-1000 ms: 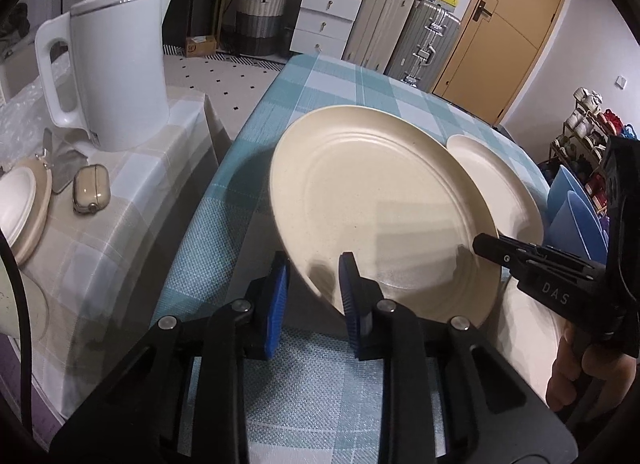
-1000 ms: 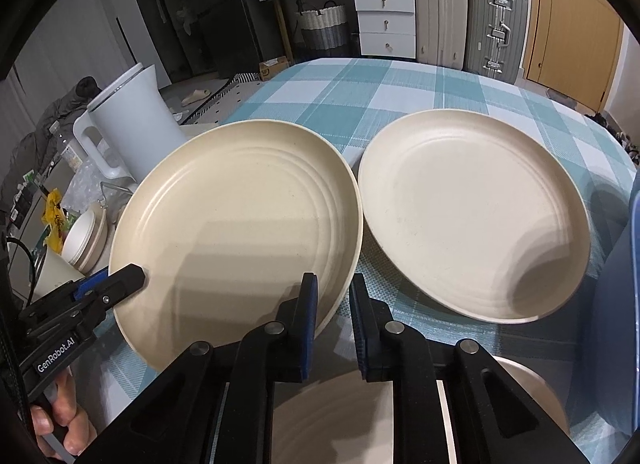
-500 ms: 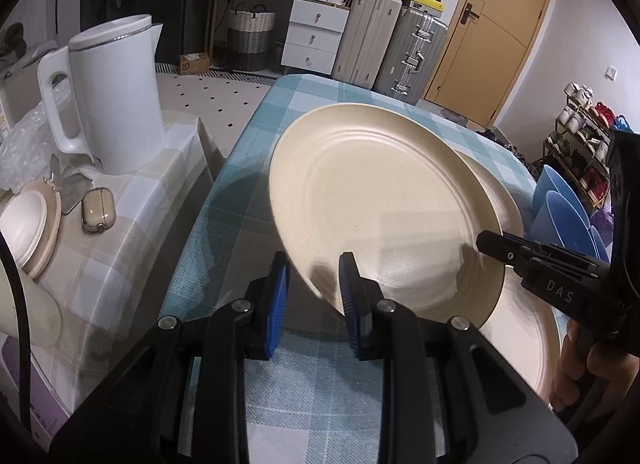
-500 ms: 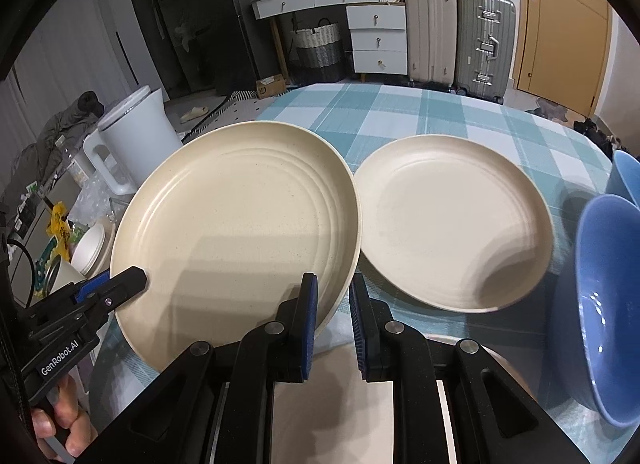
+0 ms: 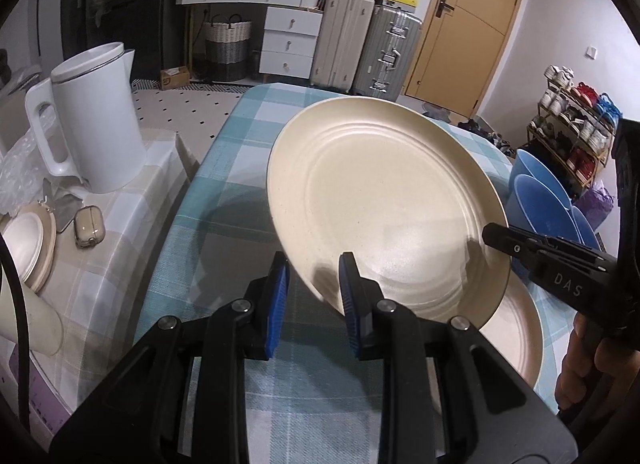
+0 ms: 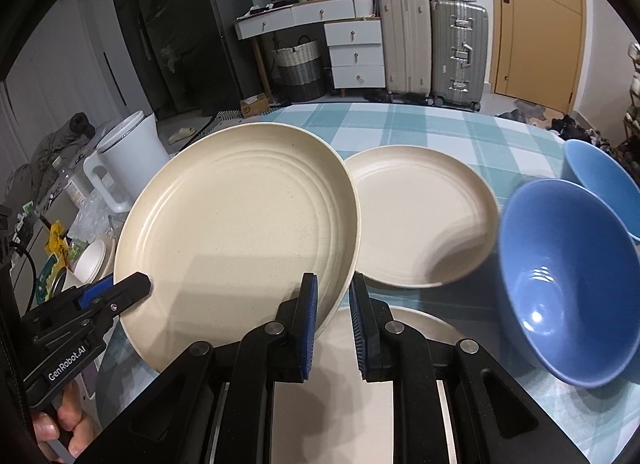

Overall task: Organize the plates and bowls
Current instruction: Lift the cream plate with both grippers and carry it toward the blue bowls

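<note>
table (image 6: 420,128): teal checked cloth
cream plate (image 5: 384,204): held tilted above the table, over another plate, gripped at both edges
blue bowls (image 6: 568,280): two at right, maybe touching
left gripper (image 5: 314,296): clamped on the plate's rim
right gripper (image 6: 333,316): pinching the opposite rim

Held plate (image 6: 240,232): between my left tongs (image 5: 314,292) and right tongs (image 6: 333,306), above the bench (image 6: 420,124).
Second plate (image 6: 420,212): on bench, right of it.
Third plate (image 6: 408,332): beneath it.
Bowls (image 6: 568,276): far right.
Kettle (image 5: 94,120): left, on side table (image 5: 120,216).
</note>
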Demonstrator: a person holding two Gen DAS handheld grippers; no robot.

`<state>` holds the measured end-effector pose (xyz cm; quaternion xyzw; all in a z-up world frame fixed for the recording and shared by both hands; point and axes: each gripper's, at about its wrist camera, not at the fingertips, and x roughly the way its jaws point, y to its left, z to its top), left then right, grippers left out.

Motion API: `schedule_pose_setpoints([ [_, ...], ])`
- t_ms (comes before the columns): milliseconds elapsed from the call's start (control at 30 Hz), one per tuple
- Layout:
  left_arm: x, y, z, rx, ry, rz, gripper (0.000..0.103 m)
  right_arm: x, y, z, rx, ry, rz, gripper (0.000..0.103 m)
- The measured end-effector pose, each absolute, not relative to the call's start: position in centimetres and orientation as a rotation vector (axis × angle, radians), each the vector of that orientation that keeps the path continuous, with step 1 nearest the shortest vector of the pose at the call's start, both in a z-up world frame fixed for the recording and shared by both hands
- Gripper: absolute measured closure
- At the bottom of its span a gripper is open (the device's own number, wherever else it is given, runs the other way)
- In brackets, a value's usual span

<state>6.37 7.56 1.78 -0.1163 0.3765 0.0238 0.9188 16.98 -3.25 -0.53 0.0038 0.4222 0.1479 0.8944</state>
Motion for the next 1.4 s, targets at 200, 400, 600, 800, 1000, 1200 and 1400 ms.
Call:
schedule_pose_setpoints([
  [200,5.9,5.9,2.4,-0.227,0.775,0.014,0.081,15.0,-4.9,0.7,0.027,0.855,0.272,0.086],
  [400,5.2,3.8,3.3,-0.201,0.774,-0.016,0.081,13.1,-6.2,1.3,0.036,0.849,0.242,0.086],
  [600,4.6,1.9,3.8,-0.172,0.782,-0.049,0.081,11.6,-7.7,1.6,0.058,0.843,0.212,0.086],
  [800,4.2,0.2,4.0,-0.126,0.8,-0.078,0.081,10.3,-9.2,1.5,0.073,0.851,0.184,0.086],
  [1000,3.9,-1.3,4.1,-0.082,0.819,-0.091,0.081,9.2,-10.2,1.3,0.097,0.86,0.166,0.086],
  [1200,4.1,-2.3,3.7,-0.052,0.847,-0.096,0.081,8.1,-11.1,0.8,0.115,0.87,0.152,0.086],
  [1400,4.1,-3.1,3.0,-0.017,0.878,-0.102,0.081,7.2,-11.7,0.1,0.126,0.885,0.144,0.086],
])
